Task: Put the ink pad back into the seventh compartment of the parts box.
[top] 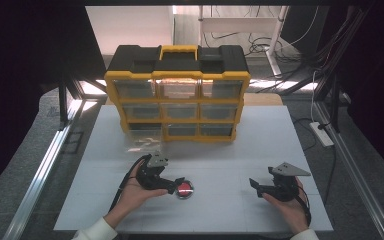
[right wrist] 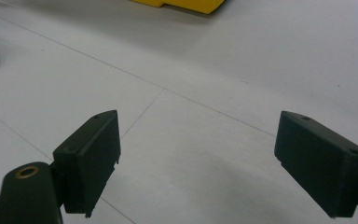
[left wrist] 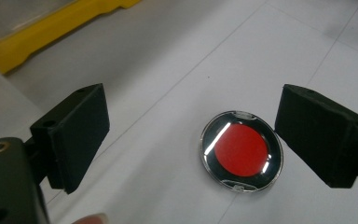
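Right now the left gripper (left wrist: pixel 191 140) hangs over the small round tin with the clear lid and red inside (left wrist: pixel 241 150), its jaws spread wide with nothing between the pads. The tin lies flat on the white table (top: pixel 230 155), off-centre in the gap and much closer to one pad than the other. That looks like the risk: if the jaws close from here, the near pad would probably meet the rim first and shove the tin sideways across the smooth surface, or tip it on edge, rather than pinch it. The glossy lid and thin metal rim seem slippery and low, giving the pads little to bite on. The tin sits in front of the yellow-and-black drawer organiser (top: pixel 177 95), well apart from it. The right gripper (top: pixel 262 187) rests off to the side, jaws likewise spread and empty.
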Tool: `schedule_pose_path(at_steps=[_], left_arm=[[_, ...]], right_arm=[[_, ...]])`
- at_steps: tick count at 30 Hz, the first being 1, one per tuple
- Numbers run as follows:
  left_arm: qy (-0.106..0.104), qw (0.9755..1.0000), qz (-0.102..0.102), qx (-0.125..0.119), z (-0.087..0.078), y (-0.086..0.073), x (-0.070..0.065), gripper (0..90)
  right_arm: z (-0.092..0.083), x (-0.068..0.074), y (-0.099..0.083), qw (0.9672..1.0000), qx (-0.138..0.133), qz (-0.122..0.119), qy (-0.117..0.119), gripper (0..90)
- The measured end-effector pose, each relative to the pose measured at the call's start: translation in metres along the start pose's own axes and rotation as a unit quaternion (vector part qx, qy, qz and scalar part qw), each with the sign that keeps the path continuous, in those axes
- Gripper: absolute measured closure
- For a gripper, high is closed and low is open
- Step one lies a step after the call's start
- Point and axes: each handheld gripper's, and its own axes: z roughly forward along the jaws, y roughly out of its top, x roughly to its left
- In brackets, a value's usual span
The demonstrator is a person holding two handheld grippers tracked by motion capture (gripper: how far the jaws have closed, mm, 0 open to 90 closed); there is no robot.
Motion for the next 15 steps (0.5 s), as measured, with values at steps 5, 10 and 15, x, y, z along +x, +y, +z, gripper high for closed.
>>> schedule_pose_path(at_steps=[5, 10, 15], left_arm=[[-0.005, 1.0, 0.002, 0.008, 0.005, 0.002, -0.002, 10.1], [-0.012, 0.9997, 0.005, 0.021, 0.011, 0.003, -0.003, 9.9], [-0.022, 0.9993, 0.012, 0.03, 0.014, 0.004, -0.005, 9.6]], right_arm=[[0.0, 0.0, 0.0, 1.0, 0.0, 0.001, 0.0, 14.6], [0.0, 0.0, 0.0, 1.0, 0.002, 0.001, 0.0, 14.5], [0.0, 0.0, 0.0, 1.0, 0.003, 0.003, -0.001, 14.6]])
